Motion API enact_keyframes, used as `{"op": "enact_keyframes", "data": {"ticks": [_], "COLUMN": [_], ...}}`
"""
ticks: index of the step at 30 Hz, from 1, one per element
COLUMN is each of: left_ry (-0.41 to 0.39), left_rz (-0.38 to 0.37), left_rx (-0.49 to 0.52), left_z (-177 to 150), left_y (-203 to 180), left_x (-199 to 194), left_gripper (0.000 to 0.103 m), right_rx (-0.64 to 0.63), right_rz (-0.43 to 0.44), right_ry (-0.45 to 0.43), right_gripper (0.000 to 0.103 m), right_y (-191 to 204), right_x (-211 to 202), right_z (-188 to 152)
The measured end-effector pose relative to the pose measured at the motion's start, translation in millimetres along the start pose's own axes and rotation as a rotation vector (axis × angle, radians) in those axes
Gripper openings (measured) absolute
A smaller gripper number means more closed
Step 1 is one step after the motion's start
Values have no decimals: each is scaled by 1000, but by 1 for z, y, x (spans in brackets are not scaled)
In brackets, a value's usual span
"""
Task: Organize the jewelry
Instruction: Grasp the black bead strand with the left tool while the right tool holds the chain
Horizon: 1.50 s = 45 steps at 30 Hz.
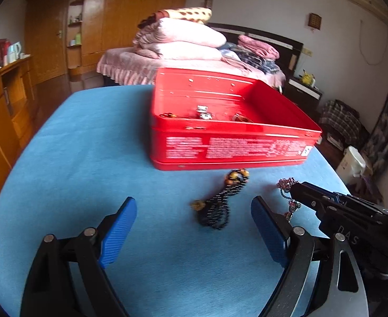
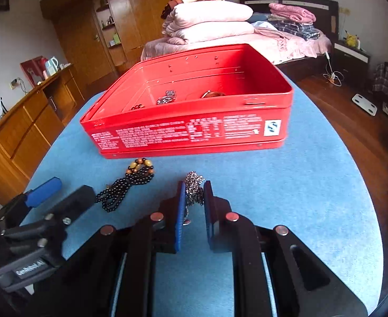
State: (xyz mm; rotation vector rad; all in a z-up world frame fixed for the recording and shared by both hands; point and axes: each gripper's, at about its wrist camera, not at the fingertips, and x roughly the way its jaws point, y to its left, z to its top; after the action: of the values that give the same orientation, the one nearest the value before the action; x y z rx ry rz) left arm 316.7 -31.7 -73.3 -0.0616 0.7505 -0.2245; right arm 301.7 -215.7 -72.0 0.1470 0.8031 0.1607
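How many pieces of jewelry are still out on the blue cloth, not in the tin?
2. The black bead strand lies loose just before the red tin; the sparkly chain sits between the right gripper fingers. None seem hidden.

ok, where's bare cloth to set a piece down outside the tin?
Free: the blue cloth left of the red tin, and right of the right tool. Crowded: the strip before the tin, with the black bead necklace and the small-bead chain.
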Motion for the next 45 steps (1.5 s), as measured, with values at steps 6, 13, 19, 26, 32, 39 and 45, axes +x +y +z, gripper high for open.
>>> {"op": "enact_keyframes", "data": {"ticks": [6,13,19,26,32,39,45], "left_ry": [51,125,102,93,129,132,112], "left_rz": [-37,-35,-39,-43,-53,-26,-47], "left_rx": [10,13,11,-4,15,80,37], "left_z": [6,3,0,-8,-12,-10,-10], "left_y": [-17,-20,-20,-12,-11,-26,-18], "left_x": [21,37,30,11,15,20,16], "left_gripper": [86,48,24,20,39,51,20], "right_rx": [32,53,44,30,18,-5,-30], "right_rz": [9,17,28,34,29,10,-2], "right_ry": [-21,-29,-21,8,48,56,40], "right_gripper": [12,13,13,13,15,18,12], "right_y": [-20,-32,-29,-22,-13,-10,-7], "right_x": [-9,-13,-12,-6,3,7,5], "right_z": [-2,-4,-6,-8,-13,-15,-16]}}
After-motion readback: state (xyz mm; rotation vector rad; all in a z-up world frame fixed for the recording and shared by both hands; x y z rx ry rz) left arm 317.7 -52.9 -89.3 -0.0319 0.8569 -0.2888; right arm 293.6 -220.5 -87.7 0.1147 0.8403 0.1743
